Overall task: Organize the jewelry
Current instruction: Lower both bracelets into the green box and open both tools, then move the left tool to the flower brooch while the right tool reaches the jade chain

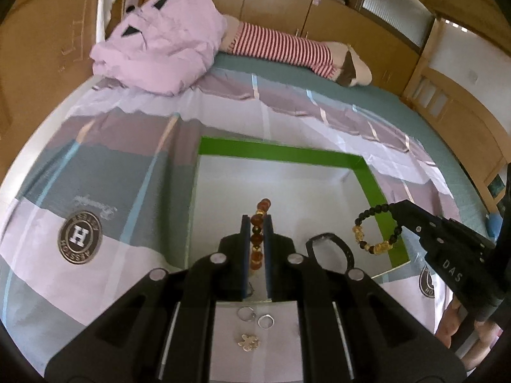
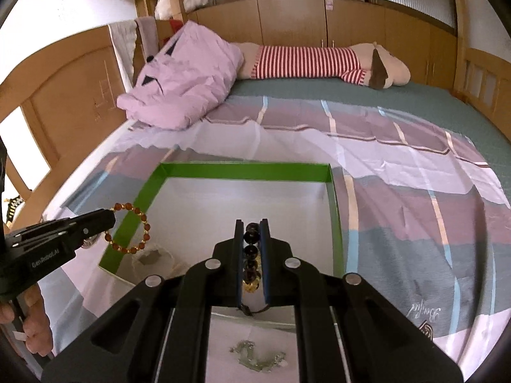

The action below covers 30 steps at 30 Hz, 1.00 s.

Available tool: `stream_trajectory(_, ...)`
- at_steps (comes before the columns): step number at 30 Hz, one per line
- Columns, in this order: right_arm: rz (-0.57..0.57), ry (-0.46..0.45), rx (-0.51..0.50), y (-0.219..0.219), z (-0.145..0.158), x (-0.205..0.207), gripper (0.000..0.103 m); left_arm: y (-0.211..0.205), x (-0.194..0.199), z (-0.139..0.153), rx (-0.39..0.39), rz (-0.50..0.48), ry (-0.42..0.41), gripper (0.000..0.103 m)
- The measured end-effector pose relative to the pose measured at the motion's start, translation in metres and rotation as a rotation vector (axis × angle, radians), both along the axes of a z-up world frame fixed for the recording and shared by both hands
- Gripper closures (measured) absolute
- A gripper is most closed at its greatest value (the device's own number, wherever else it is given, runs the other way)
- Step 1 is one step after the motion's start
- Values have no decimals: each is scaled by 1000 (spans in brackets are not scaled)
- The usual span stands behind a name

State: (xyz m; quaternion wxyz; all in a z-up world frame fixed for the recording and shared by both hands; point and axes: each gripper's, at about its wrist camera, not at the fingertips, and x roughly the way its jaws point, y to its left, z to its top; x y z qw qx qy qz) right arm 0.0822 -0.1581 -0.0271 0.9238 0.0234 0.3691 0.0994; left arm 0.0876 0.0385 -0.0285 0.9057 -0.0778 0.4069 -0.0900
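Bracelets hang from both grippers above the green-rimmed tray (image 1: pixel 281 152) on the bed, each lifted clear so it can be lowered onto the tray's white floor. The left gripper (image 1: pixel 256 226) is clenched on the amber bracelet (image 1: pixel 259 220), which shows as a full loop at nine o'clock in the right wrist view, over the tray's left wall. The right gripper (image 2: pixel 251 228) grips the black-and-gold bracelet (image 2: pixel 250 255), at three o'clock in the left wrist view, over the right wall. Small silver rings (image 1: pixel 255 317) and a flower charm (image 1: pixel 248 342) wait on the sheet at six o'clock, outside the tray, likely next.
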Motion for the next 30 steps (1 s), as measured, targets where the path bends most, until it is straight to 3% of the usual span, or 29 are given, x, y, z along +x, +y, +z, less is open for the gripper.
stream_trajectory(3,-13,-23,18,-3,6,-6,62,0,1,-5,-3,-2,23,92)
stream_trajectory(4,-15,-32,27,-4,9,-9,60,-1,0,-5,3,-5,23,91)
stream_trajectory(12,98,106,100,-14,5,-38,60,-11,-34,-5,62,-119,65,90)
stream_trajectory(16,145,225,111,-13,-23,-39,71,-18,-42,-33,81,-173,154,90)
stream_trajectory(21,109,317,31,-14,-49,-38,75,-16,-29,-72,84,-138,271,90)
stream_trajectory(25,73,357,-46,-13,-70,-34,75,-21,-27,-89,133,-116,332,90)
stream_trajectory(30,87,463,-89,-5,-97,-30,75,-33,-31,-105,140,-162,392,89)
